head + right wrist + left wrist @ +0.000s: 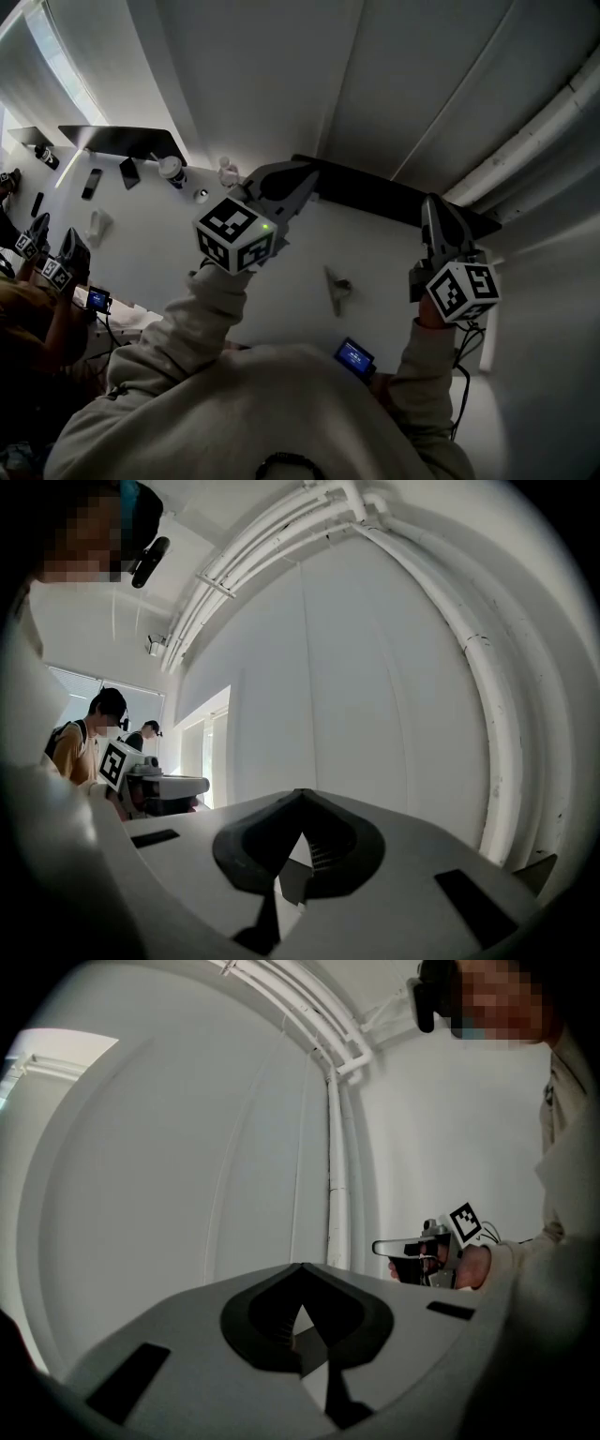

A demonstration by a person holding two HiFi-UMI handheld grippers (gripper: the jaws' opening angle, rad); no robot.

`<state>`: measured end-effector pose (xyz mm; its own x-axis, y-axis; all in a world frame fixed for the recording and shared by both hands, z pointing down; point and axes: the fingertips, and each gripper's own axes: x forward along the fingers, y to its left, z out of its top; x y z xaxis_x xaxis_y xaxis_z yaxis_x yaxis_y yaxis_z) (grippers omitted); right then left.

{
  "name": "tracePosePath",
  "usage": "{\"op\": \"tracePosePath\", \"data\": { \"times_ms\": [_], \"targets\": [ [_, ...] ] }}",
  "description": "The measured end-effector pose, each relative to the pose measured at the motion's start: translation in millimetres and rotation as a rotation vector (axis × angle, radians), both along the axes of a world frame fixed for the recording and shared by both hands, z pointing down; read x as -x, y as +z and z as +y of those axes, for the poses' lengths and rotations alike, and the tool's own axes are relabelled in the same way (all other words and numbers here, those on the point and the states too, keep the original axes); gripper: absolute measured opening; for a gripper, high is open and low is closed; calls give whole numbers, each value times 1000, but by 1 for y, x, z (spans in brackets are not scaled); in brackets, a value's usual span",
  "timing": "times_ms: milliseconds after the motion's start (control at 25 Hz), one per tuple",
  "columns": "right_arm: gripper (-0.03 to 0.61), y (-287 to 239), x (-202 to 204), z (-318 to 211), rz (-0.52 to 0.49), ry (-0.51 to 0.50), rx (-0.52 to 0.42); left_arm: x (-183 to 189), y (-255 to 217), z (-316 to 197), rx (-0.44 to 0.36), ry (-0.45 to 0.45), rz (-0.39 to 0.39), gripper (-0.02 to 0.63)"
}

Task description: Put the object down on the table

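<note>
ok so head view first: both arms are up, with the left claw and right claw held out over a white desk, and neither looks like it's carrying anything. There's stuff scattered on the desk: a lidded cup, a small bottle, a dark phone, a crumpled whitish thing between the arms, and a lit blue screen lower down by the sleeves. Honestly I can't tell which of these is the object, if any. Left gripper view: the claw is pinched closed, tips meeting with nothing between them, just bare wall and a white pipe behind, plus the right claw off to the side. Right gripper view: same story, closed and empty, with wall and ceiling pipes ahead and other people at the left edge. My read is the putting-down is either already done or hasn't started, since there's nothing in hand to set down. Hard to make out: a long dark strip runs right behind both claw tips and I can't say what it is or whether they touch it. The near edge of the desk is also hidden by the person's own sleeves and chest
</note>
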<state>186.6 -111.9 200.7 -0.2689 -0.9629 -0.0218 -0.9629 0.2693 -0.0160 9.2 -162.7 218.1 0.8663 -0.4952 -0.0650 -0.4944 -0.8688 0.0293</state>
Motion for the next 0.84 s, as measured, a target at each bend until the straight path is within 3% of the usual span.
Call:
{"op": "tracePosePath", "data": {
  "times_ms": [520, 840],
  "targets": [
    [18, -2, -4, 13, -3, -19, -9, -9, -2, 13, -16, -6, 0, -5],
    [18, -7, -12, 26, -13, -5, -2, -14, 1, 22, 18, -4, 20, -5]
  ]
}}
